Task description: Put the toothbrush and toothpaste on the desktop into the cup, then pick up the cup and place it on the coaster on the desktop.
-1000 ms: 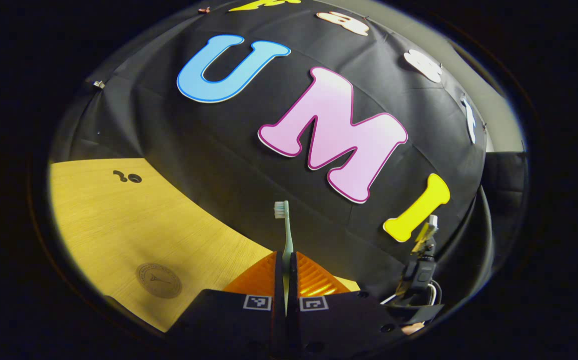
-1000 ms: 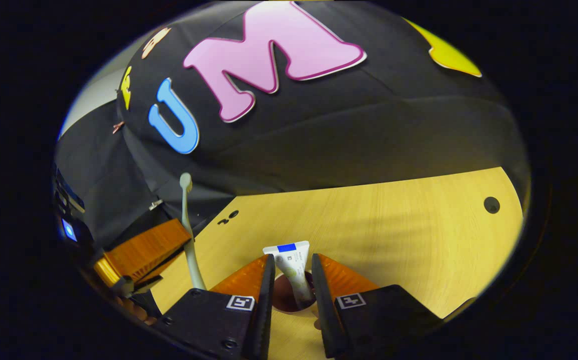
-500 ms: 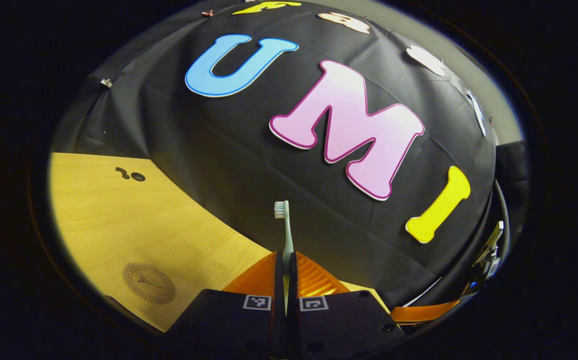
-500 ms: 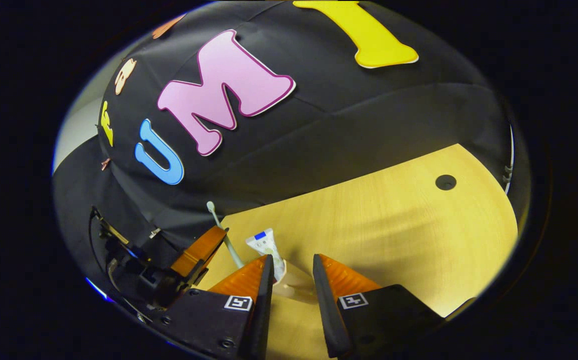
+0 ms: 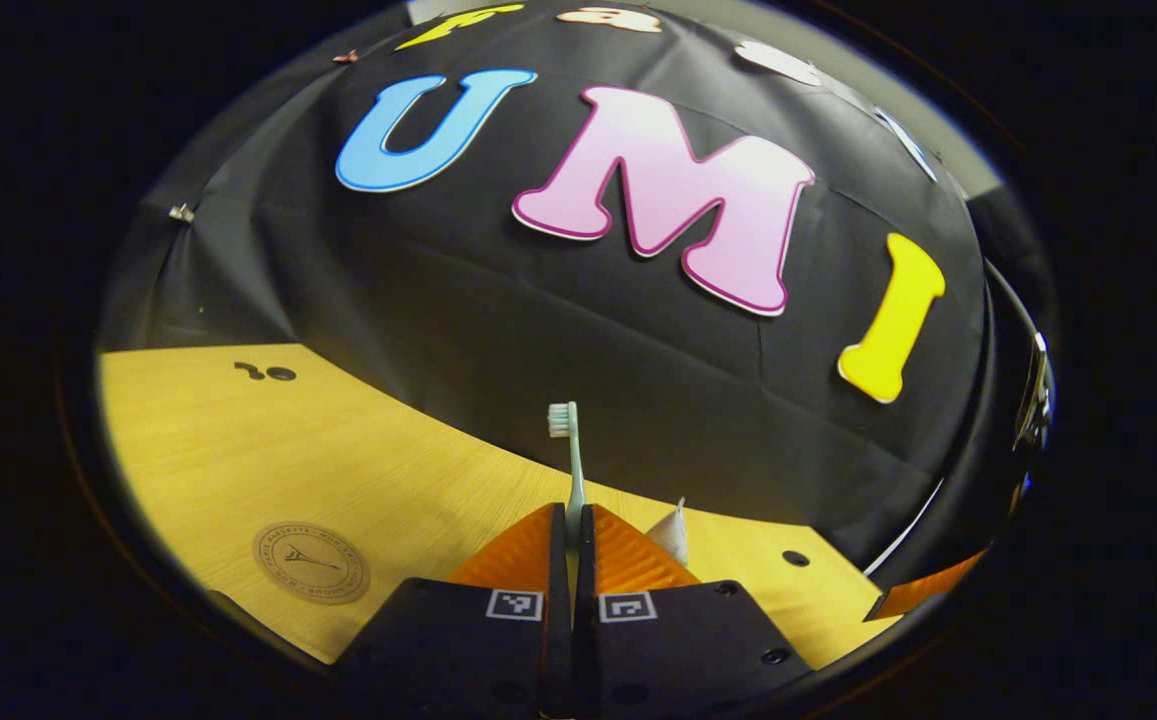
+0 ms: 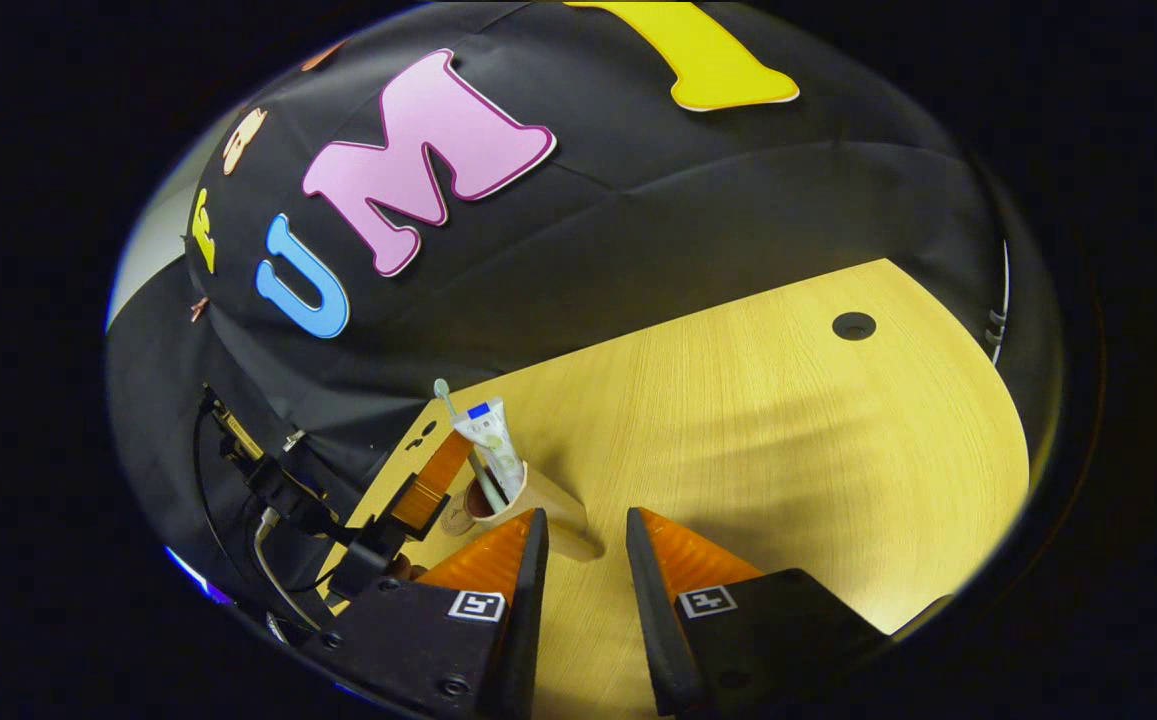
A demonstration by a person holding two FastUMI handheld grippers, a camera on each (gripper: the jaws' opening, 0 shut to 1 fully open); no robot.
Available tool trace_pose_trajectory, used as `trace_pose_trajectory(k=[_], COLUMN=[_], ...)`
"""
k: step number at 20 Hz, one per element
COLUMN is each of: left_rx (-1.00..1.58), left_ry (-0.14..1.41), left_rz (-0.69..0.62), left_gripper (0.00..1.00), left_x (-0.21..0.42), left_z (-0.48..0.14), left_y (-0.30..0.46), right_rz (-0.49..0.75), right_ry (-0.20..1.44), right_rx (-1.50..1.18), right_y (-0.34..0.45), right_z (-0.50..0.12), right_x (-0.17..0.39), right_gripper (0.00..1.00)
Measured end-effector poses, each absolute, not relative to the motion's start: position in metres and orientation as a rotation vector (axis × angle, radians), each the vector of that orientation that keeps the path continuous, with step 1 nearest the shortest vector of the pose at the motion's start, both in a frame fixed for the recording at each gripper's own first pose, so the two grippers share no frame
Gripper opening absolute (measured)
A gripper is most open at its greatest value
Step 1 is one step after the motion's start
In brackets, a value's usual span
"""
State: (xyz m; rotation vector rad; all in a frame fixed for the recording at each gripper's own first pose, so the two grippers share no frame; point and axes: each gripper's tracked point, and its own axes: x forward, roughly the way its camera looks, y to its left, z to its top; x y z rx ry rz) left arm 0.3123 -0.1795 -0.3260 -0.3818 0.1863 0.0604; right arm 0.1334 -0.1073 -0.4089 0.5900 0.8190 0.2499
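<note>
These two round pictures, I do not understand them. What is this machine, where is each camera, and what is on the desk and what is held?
A person holds two hand-held grippers; each carries a camera looking along its own two orange fingers. In the left gripper view, the left gripper is shut on a toothbrush, bristles up. A round coaster lies on the wooden desk. In the right gripper view, the right gripper is open and holds nothing. Ahead of it a cup stands on the desk with the toothpaste in it. The toothbrush appears to reach into the cup too, with the left gripper beside it.
</note>
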Motion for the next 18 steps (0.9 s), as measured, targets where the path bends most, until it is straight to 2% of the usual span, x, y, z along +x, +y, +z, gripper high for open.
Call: trace_pose_trajectory(k=[4, 7, 10, 13, 14, 15, 16, 18], left_rx=[-0.264, -0.275, -0.304, -0.31, -0.303, -0.287, -0.263, -0.221], left_ry=[0.171, 0.181, 0.203, 0.212, 0.222, 0.236, 0.25, 0.28], left_rz=[0.064, 0.046, 0.022, 0.01, 0.013, 0.025, 0.044, 0.048], left_gripper=[0.07, 0.12, 0.27, 0.45, 0.65, 0.51, 0.67, 0.71], left_x=[0.305, 0.299, 0.294, 0.279, 0.271, 0.26, 0.248, 0.219], left_z=[-0.333, -0.334, -0.334, -0.322, -0.318, -0.314, -0.312, -0.306], left_y=[-0.188, -0.19, -0.188, -0.179, -0.173, -0.166, -0.155, -0.141], right_rz=[0.266, 0.278, 0.307, 0.348, 0.365, 0.381, 0.404, 0.443], right_ry=[0.828, 0.842, 0.869, 0.913, 0.927, 0.947, 0.968, 1.01], right_rx=[0.573, 0.571, 0.572, 0.515, 0.491, 0.462, 0.435, 0.371], right_y=[-0.102, -0.095, -0.086, -0.078, -0.075, -0.072, -0.068, -0.06], right_z=[-0.412, -0.414, -0.417, -0.421, -0.422, -0.423, -0.425, -0.429], right_x=[0.131, 0.131, 0.129, 0.125, 0.126, 0.127, 0.128, 0.131], right_gripper=[0.48, 0.48, 0.48, 0.48, 0.48, 0.48, 0.48, 0.48])
